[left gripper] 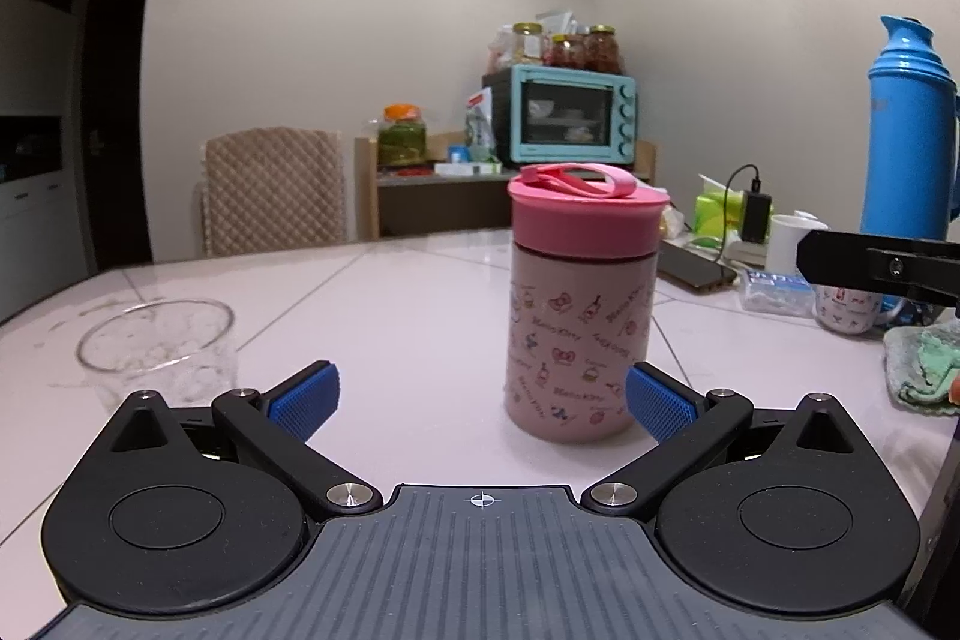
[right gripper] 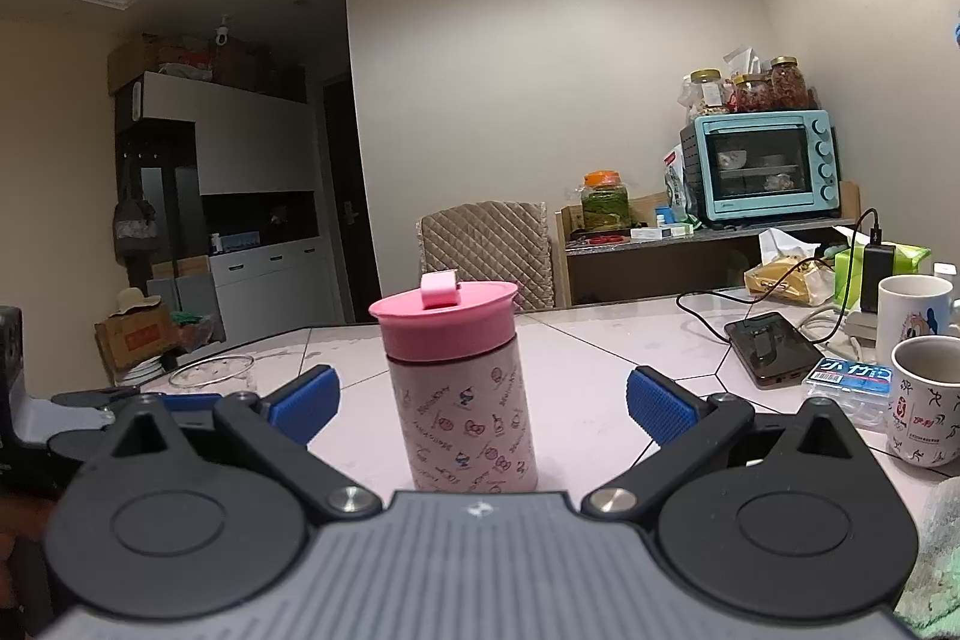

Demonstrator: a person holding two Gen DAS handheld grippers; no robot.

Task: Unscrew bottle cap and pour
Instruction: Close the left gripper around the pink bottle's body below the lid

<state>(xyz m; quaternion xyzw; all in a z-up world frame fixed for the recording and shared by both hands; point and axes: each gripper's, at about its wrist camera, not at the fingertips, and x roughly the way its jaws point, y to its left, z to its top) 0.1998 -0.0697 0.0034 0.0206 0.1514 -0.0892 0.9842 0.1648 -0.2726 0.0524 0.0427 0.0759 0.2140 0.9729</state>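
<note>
The pink bottle [left gripper: 576,340] stands upright on the pale tabletop [left gripper: 390,304], its pink cap [left gripper: 587,208] seated on it with the carry loop lying across the top. The left claw [left gripper: 483,400] is spread wide, empty, with the bottle just ahead of its right blue pad [left gripper: 657,403] and bare surface in front of the rest of the gap. The right claw [right gripper: 483,400] is likewise wide and empty, with the bottle centred between its fingers, touching neither. A clear glass [left gripper: 157,349] sits to the left, well apart from the bottle, with open tabletop between. Clutter crowds the right edge: mugs [right gripper: 924,400], a phone [right gripper: 771,349], a blue thermos [left gripper: 909,136] and a green cloth [left gripper: 924,364].
</note>
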